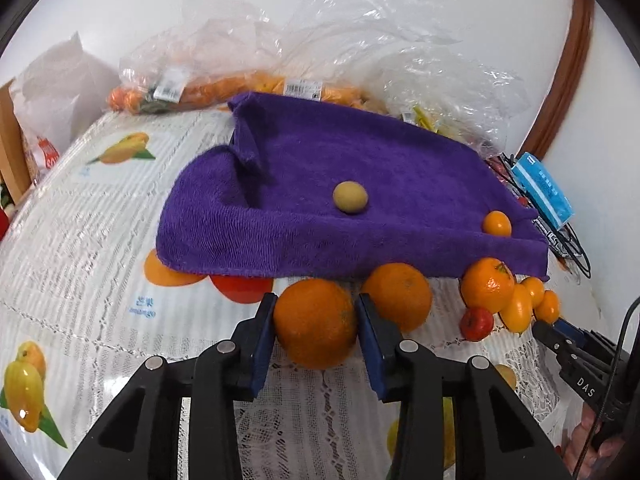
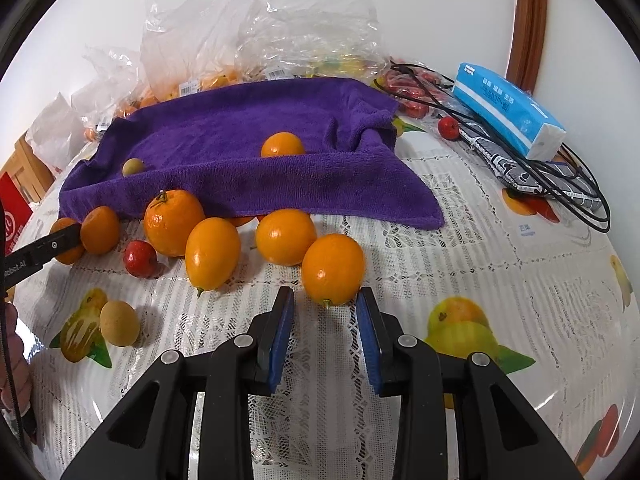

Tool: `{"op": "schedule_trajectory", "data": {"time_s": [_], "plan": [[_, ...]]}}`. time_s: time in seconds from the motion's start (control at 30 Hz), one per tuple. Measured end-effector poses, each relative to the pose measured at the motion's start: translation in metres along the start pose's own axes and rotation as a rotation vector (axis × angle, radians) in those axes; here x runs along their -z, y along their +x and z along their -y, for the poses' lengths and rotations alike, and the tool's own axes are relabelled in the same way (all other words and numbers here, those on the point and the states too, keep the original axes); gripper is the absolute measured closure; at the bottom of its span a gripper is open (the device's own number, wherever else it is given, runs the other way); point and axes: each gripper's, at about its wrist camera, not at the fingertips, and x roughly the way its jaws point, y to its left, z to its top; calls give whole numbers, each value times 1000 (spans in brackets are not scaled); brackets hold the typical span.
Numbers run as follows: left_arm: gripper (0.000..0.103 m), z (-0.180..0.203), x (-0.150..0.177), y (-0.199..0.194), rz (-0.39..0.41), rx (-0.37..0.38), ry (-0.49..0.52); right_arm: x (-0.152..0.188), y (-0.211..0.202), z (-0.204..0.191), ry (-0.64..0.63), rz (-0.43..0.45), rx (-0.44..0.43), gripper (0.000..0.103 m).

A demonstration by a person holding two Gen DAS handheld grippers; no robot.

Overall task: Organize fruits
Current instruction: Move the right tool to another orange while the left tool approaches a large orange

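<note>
My left gripper (image 1: pixel 316 300) is shut on a round orange (image 1: pixel 316 322) that lies on the fruit-print tablecloth, with a pad against each side. A second orange (image 1: pixel 400 296) sits just behind it at the edge of the purple towel (image 1: pixel 340 184). My right gripper (image 2: pixel 326 292) stands narrow, its tips closed on the near end of a kumquat (image 2: pixel 333 266); most of the fruit lies beyond the tips. Close by are two more kumquats (image 2: pixel 212 254), a stemmed mandarin (image 2: pixel 172 222) and a small red fruit (image 2: pixel 140 258). On the towel rest a longan (image 1: pixel 350 197) and a kumquat (image 1: pixel 496 223).
Clear plastic bags of fruit (image 1: pixel 248 80) line the wall behind the towel. A blue tissue pack (image 2: pixel 508 116) lies on black cables (image 2: pixel 580 184) at the right. Another longan (image 2: pixel 119 323) lies on the cloth at the left, near a person's hand (image 2: pixel 16 360).
</note>
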Motion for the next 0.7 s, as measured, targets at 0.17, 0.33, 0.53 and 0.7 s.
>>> {"op": "schedule_trajectory", "data": {"time_s": [0.17, 0.33, 0.53, 0.7], "plan": [[66, 3, 1, 1, -4, -7, 12, 0, 0, -1, -10, -1, -5, 66], [67, 4, 1, 2, -11, -3, 16, 0, 0, -1, -10, -2, -12, 64], [66, 2, 1, 2, -9, -1, 14, 1, 0, 0, 0, 0, -26, 64], [66, 2, 2, 2, -8, 0, 12, 1, 0, 4, 18, 3, -34, 68]]}}
